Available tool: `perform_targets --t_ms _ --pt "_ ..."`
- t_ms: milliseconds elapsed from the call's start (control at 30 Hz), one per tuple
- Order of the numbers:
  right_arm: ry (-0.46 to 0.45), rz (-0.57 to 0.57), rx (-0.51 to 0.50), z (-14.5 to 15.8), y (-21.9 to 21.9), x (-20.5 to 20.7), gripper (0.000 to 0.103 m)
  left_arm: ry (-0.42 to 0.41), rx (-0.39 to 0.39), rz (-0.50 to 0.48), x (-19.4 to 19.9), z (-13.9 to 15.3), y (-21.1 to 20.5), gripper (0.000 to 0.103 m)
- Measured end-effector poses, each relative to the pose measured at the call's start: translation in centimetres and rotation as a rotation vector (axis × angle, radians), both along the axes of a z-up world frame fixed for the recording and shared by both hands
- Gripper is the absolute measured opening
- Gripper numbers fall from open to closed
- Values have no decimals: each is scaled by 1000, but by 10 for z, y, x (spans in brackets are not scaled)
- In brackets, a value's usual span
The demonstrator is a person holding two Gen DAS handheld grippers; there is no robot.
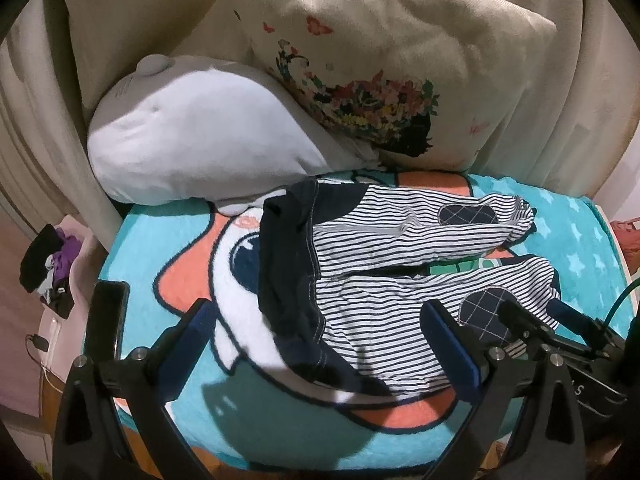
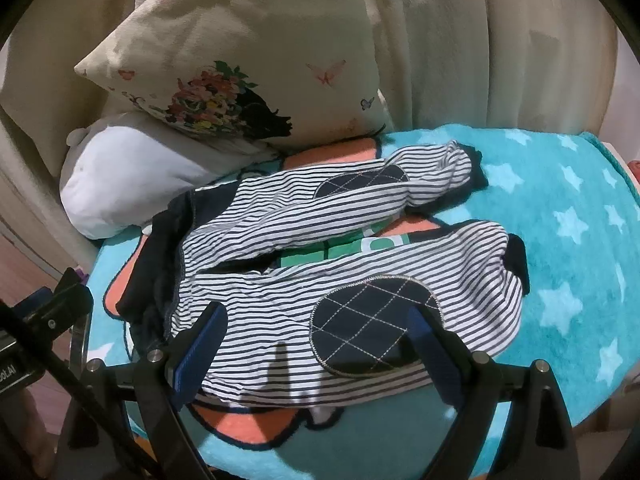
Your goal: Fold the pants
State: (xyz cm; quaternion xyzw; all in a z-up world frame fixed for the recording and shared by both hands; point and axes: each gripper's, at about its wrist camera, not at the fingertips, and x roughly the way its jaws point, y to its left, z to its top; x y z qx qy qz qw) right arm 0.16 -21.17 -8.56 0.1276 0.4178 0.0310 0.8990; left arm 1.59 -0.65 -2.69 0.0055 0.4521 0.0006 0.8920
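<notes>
Small navy-and-white striped pants (image 1: pixel 380 240) lie spread on a teal cartoon blanket (image 1: pixel 192 232), navy waistband to the left and both legs running right, slightly apart. Each leg has a quilted navy knee patch (image 2: pixel 372 320). My left gripper (image 1: pixel 316 308) hovers open over the waistband end, and nothing is pinched between its blue pads. My right gripper (image 2: pixel 316 312) is open above the near leg (image 2: pixel 280 300), straddling the knee patch without gripping it. In the left wrist view, the right gripper (image 1: pixel 534 310) shows over that leg's patch. The far leg (image 2: pixel 320 200) lies untouched.
A white-grey plush toy (image 1: pixel 192 136) and a flowered cushion (image 1: pixel 380 60) lean on the cream-covered backrest behind the pants. A dark flat slab (image 1: pixel 108 312) stands at the blanket's left edge. Dark and purple items (image 1: pixel 44 264) are piled further left. Starred blanket (image 2: pixel 560 220) lies bare on the right.
</notes>
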Motion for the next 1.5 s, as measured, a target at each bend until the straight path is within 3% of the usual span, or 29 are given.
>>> perform_targets --t_ms 767,900,1033,1133,1200,1433,1500 --pt "55 0 30 -11 -26 7 94 49 -8 12 3 -7 -26 102" --pt "12 -69 53 -5 -60 1 94 57 -77 -36 4 -9 -35 102" --pt "7 -223 80 -4 -124 -5 94 91 -93 -113 5 -15 -52 102" --pt "41 -308 113 -14 -162 -9 82 74 -65 -116 5 -12 -60 102" --pt "63 -301 142 -25 -173 -7 77 58 -61 -96 6 -10 -59 102" --pt "101 -242 164 -64 -187 21 77 106 -66 -41 12 -18 -56 102" --pt "96 -212 160 -73 -184 29 71 111 -62 -33 12 -19 -57 102"
